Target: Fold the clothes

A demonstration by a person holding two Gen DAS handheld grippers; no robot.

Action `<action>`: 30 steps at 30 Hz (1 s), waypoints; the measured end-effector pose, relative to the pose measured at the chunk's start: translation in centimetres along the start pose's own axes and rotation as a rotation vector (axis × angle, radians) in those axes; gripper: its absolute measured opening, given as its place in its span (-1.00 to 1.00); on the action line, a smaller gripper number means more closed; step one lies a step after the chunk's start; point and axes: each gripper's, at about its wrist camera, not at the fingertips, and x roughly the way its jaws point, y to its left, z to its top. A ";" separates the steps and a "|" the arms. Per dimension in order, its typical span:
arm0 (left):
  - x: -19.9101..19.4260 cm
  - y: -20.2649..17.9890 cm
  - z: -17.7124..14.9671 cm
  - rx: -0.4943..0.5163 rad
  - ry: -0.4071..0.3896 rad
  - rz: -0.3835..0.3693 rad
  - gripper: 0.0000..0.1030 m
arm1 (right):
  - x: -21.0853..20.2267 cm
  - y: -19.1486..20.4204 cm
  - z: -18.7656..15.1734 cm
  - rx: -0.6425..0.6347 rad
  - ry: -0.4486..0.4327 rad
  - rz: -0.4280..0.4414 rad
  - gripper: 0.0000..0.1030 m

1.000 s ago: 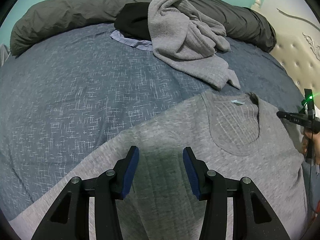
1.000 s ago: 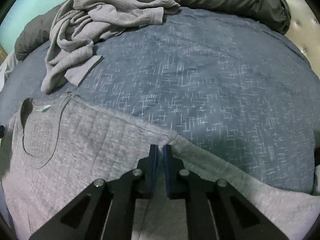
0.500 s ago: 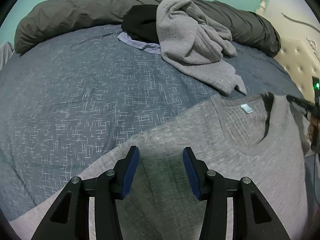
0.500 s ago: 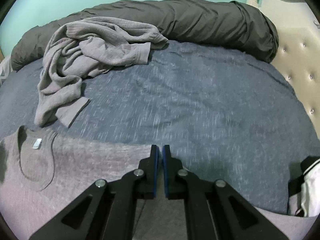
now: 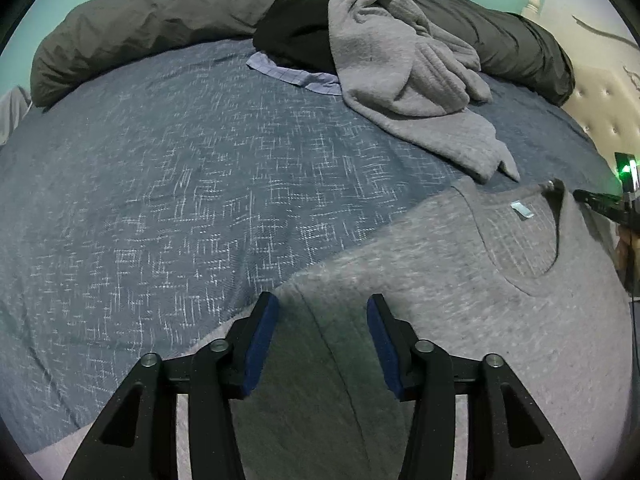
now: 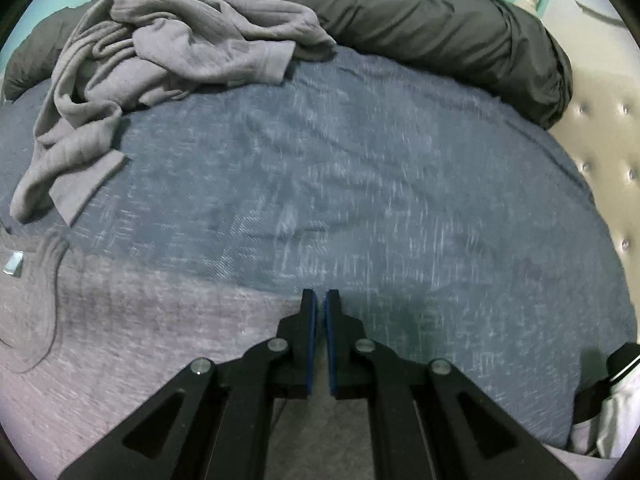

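Grey shirt [image 5: 460, 304] beneath opening left jaws, unpinched

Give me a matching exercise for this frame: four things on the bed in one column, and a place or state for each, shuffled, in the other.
Things:
1. grey T-shirt
2. crumpled grey sweater
3. dark grey duvet
4. black garment

Places or states:
A. rolled up along the far edge of the bed
B. spread flat, neck label showing
C. partly hidden under the crumpled sweater
D. heaped in a pile, one end trailing toward the T-shirt

Pairs: 1-B, 2-D, 3-A, 4-C
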 end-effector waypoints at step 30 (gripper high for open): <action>3.2 -2.9 2.3 -0.012 -0.040 0.047 0.29 | -2.9 8.4 -0.7 0.012 -0.094 0.258 -0.39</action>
